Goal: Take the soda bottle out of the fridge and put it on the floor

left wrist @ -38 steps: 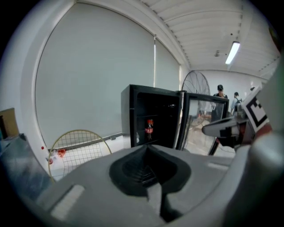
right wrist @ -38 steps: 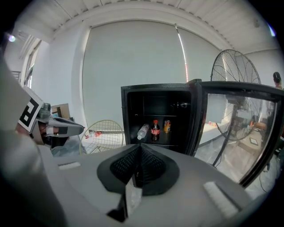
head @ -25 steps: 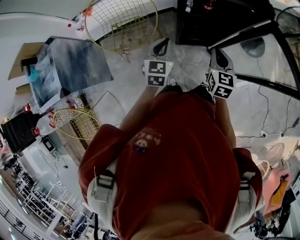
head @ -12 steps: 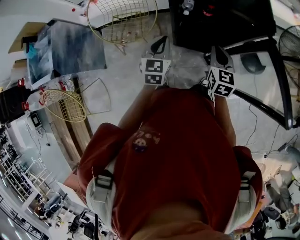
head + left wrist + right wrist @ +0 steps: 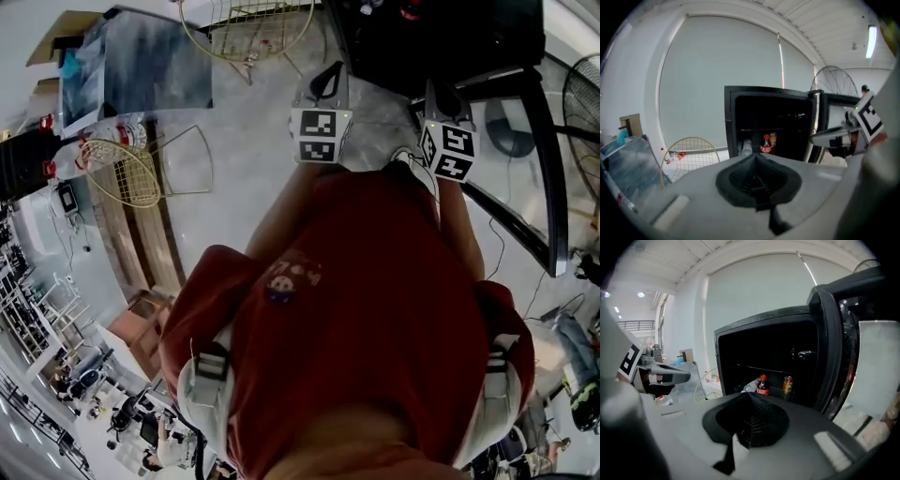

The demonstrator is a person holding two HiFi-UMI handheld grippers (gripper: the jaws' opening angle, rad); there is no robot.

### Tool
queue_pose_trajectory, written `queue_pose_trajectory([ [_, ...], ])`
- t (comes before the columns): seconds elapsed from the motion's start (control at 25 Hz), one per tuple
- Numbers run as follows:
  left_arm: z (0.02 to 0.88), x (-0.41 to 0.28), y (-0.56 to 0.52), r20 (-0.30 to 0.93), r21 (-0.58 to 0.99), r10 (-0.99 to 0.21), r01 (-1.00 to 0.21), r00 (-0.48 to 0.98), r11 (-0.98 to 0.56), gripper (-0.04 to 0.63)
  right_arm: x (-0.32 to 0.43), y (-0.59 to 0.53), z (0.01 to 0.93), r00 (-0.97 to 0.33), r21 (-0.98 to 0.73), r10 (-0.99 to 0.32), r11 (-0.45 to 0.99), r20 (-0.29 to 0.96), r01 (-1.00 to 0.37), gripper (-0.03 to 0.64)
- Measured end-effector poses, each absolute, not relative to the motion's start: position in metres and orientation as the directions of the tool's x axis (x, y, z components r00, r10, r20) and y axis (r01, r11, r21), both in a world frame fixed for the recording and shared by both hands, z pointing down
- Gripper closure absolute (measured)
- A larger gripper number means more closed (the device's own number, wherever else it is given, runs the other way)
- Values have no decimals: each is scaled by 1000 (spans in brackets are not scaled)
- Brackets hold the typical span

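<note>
The soda bottle point(image 5: 762, 385), dark with a red cap and red label, stands on a shelf inside the open black fridge point(image 5: 764, 357). In the left gripper view the soda bottle point(image 5: 766, 144) stands between a clear bottle point(image 5: 746, 147) and an orange can point(image 5: 773, 139). My left gripper point(image 5: 756, 158) and right gripper point(image 5: 749, 397) are both shut and empty, held side by side, pointing at the fridge from a distance. In the head view the left gripper point(image 5: 326, 82) and right gripper point(image 5: 442, 98) reach out over grey floor, short of the fridge point(image 5: 441, 37).
The fridge door point(image 5: 534, 159) stands open to the right. A round wire guard point(image 5: 248, 28) leans left of the fridge, another wire guard point(image 5: 120, 173) lies further left. A plastic-wrapped panel point(image 5: 141, 70) and a fan point(image 5: 583, 94) flank the floor. Cables point(image 5: 511, 253) trail at right.
The person has turned and stepped toward the fridge, which now sits more centred ahead of both grippers. The floor clutter has slid left. Both grippers stay shut.
</note>
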State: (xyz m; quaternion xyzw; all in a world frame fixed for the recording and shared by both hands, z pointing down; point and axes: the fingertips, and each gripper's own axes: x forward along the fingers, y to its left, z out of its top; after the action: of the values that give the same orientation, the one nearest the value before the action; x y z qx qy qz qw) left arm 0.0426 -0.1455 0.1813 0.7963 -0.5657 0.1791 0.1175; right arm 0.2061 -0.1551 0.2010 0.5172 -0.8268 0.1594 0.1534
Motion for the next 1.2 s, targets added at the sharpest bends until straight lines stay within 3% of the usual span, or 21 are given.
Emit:
queue_pose_trajectory([
  [0.56,183,18,-145,418,-15,-830,-910,370,-414,595,181,-146,198,-343,-105,-851,330,398,-938,617],
  [1.2,177,21,-153,408,-44,-837,-908,365,-417,595,173,-155,210,-369,-115,-836,353,406,-928,615],
])
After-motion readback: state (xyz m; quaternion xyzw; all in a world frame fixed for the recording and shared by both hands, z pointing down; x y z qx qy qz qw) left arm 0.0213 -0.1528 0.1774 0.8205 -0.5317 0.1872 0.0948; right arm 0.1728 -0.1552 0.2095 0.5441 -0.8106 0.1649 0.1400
